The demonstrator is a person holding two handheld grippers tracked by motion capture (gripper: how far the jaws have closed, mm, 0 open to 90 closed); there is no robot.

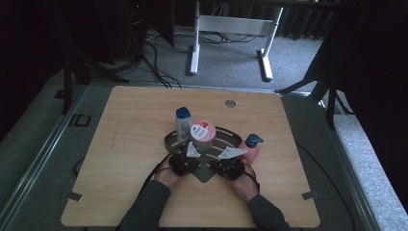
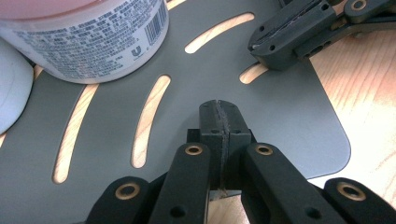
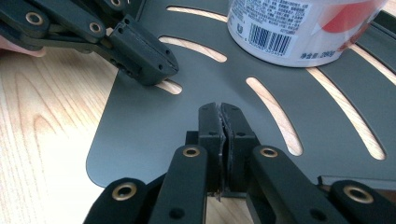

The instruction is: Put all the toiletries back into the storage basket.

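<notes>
High view: your left gripper (image 1: 185,161) and right gripper (image 1: 230,163) rest at the narrow near end of the dark slotted tray (image 1: 219,134), about equally near. The tray fans away from the fingertips; the pink-lidded jar (image 1: 202,135) stands on it just beyond.

Left gripper view: jaws clenched on nothing, tips over the tray (image 2: 280,116). The jar (image 2: 88,37) lies ahead and left; your other gripper (image 2: 292,35) is ahead and right.

Right gripper view: jaws likewise pressed together, empty, over the tray's (image 3: 154,126) corner. The jar (image 3: 299,28) lies ahead and right.
</notes>
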